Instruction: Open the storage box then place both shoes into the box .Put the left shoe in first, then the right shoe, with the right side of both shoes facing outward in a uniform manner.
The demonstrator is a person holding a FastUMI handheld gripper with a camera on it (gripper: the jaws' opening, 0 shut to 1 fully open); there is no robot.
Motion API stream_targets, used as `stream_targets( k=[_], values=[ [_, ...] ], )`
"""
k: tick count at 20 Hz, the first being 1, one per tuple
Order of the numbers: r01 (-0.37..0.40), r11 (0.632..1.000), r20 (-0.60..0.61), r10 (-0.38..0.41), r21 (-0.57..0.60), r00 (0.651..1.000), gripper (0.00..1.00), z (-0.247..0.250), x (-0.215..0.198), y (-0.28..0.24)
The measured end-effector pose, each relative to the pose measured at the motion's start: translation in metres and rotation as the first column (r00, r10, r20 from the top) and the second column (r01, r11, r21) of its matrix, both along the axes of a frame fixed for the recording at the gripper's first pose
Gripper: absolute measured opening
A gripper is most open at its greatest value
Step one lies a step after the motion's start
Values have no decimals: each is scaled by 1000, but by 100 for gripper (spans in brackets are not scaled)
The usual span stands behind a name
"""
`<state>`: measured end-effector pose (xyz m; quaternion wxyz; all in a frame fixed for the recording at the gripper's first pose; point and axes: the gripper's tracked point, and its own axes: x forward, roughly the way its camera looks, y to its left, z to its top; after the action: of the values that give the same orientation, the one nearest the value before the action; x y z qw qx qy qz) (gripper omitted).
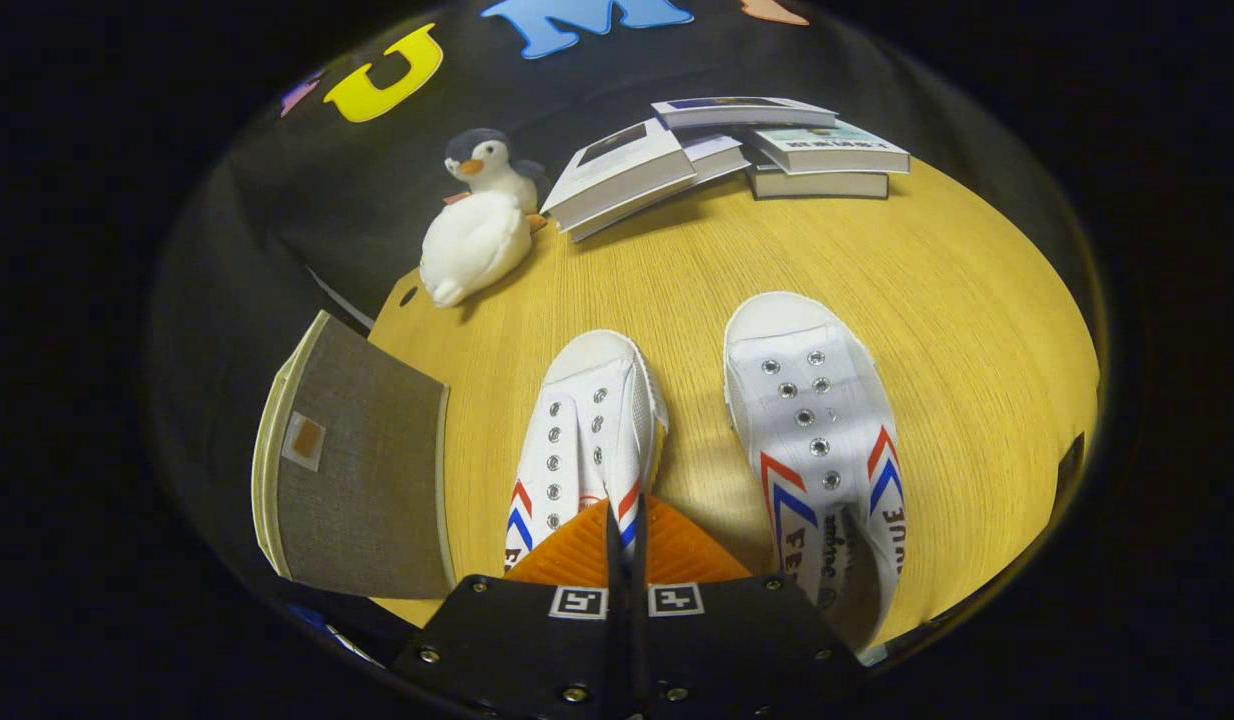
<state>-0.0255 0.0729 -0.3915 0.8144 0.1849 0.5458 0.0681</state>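
Observation:
Two white canvas shoes with red and blue chevrons lie on the wooden table (937, 300), toes pointing away from me. The left-hand shoe (582, 430) is tipped onto its side edge, and its heel end runs in between my fingers. My gripper (625, 540) is shut, the two pads pressed together on the rim of that shoe's opening. The right-hand shoe (812, 420) rests flat just right of the fingers, apart from them. The grey fabric storage box (362, 480) stands left of the fingers at the table's left edge, its tabbed face toward me; I cannot tell whether it is open.
A plush penguin (480, 225) lies at the far left of the table. Several books (737, 150) are piled at the far edge beyond the shoes. Bare wood stretches between the shoes and the books and to the right.

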Motion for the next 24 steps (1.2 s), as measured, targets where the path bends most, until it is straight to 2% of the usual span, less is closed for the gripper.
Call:
stream_targets(
  k=[6, 14, 24],
  values=[
    [50, 995, 31, -52, 85, 998, 0, 52, 15, 13],
    [46, 988, 69, -57, 146, 996, 0, 109, 31, 53],
    [-48, 981, 135, 23, 187, 991, 1, 163, 42, 138]
  ],
)
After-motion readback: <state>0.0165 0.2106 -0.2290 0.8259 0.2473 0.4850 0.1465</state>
